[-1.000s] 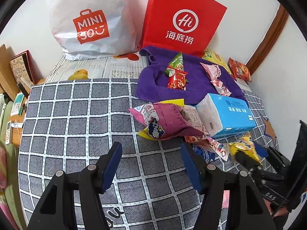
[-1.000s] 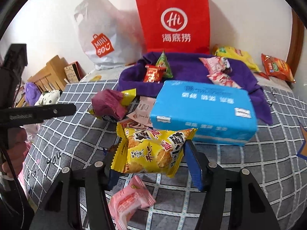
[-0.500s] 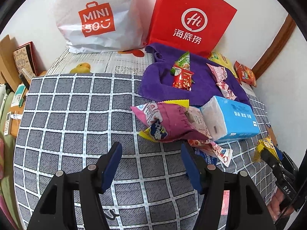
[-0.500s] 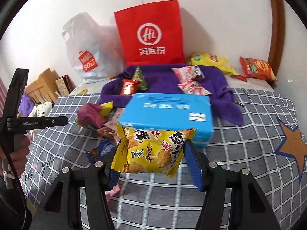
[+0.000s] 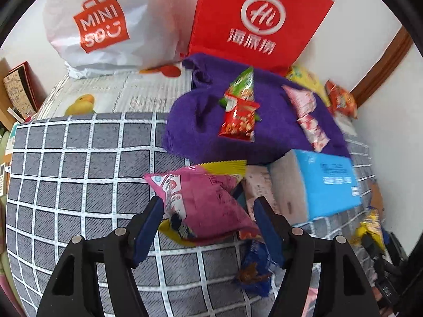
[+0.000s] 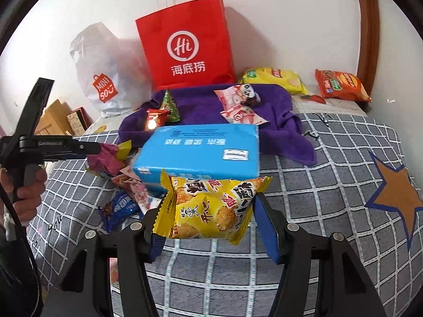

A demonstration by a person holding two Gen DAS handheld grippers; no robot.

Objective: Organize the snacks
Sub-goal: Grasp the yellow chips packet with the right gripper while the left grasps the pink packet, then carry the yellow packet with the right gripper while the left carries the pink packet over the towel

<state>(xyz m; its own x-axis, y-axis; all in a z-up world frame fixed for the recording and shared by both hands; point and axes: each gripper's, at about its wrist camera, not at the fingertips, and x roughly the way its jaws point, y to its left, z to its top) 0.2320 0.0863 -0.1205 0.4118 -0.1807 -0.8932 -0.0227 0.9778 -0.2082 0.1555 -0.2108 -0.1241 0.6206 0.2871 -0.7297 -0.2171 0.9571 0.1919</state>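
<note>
Near centre of checked bedspread (image 5: 79, 174): pink snack pack (image 5: 203, 206) between left gripper (image 5: 208, 224) jaws, just opened wider, pads not pressing. Light, crinkly, slippery; pinch puffed middle. Right gripper (image 6: 211, 227) clamps yellow cracker pack (image 6: 211, 208).

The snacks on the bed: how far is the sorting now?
Done: four packets lie on the purple towel. In hand: the right tongs grip a yellow cracker packet; the left tongs, just opening wider, straddle the pink packet, not yet clamped. Left: loose packets beside the blue tissue pack.
</note>
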